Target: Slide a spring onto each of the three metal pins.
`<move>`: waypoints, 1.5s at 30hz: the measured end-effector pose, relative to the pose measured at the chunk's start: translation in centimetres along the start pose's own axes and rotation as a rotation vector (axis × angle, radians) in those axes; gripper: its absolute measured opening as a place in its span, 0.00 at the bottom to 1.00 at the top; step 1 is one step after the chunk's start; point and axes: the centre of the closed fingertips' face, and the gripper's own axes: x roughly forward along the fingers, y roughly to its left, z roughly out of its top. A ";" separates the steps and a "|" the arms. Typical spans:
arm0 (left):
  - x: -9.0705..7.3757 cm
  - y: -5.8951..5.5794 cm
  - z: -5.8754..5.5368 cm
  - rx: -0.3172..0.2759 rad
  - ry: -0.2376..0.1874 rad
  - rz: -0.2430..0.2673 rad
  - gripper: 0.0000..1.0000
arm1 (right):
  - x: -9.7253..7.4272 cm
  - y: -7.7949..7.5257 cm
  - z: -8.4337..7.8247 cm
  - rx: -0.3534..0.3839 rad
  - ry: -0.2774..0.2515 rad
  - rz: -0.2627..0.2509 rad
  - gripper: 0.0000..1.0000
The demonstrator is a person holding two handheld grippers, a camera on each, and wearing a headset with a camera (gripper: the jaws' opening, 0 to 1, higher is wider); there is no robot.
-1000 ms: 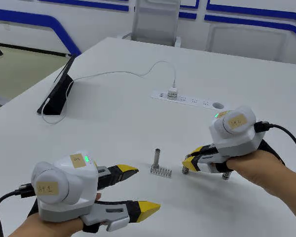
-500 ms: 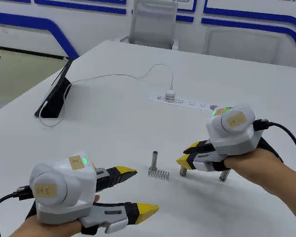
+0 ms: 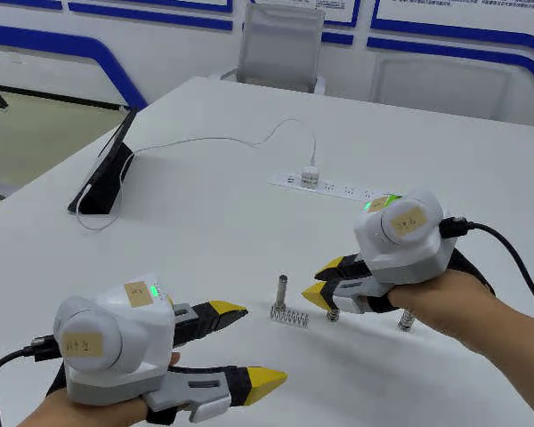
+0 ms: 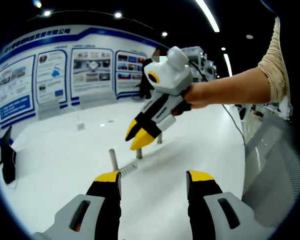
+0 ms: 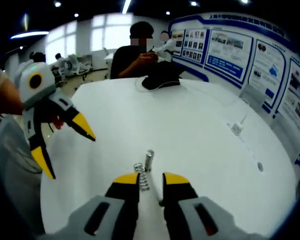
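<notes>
A bare metal pin [image 3: 282, 290] stands upright on the white table [image 3: 205, 222], and a loose spring [image 3: 289, 316] lies at its foot. Two more pins with springs on them stand to the right, one [image 3: 333, 314] under the right gripper and one [image 3: 407, 320] by the hand. My right gripper [image 3: 320, 283] hovers just right of the bare pin, open by a narrow gap with nothing between its jaws. The right gripper view has the pin [image 5: 149, 161] and the spring [image 5: 140, 175] just ahead of the right gripper [image 5: 151, 182]. My left gripper [image 3: 246, 345] is open wide at the near left.
A white power strip [image 3: 338, 187] with a plugged cable lies further back. A dark tablet [image 3: 102, 173] stands propped at the left edge. A grey chair [image 3: 280, 44] is at the far end. People [image 5: 135, 50] sit beyond the table in the right gripper view.
My right gripper has moved left, closer to the bare pin, and risen a little. The left gripper, pins and loose spring have stayed put.
</notes>
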 end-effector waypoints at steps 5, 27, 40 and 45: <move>0.0 0.1 0.0 -0.003 -0.002 0.003 0.53 | 0.6 0.7 -0.5 -0.019 0.026 0.015 0.19; -0.4 0.5 -0.3 -0.012 -0.001 0.012 0.53 | 3.6 1.9 -3.1 -0.013 0.116 0.046 0.17; -0.5 0.6 -0.4 -0.014 0.001 0.014 0.53 | 3.5 2.5 -4.2 -0.005 0.146 0.060 0.14; -0.5 0.6 -0.3 -0.013 0.001 0.014 0.53 | 3.5 2.7 -4.2 -0.006 0.146 0.061 0.12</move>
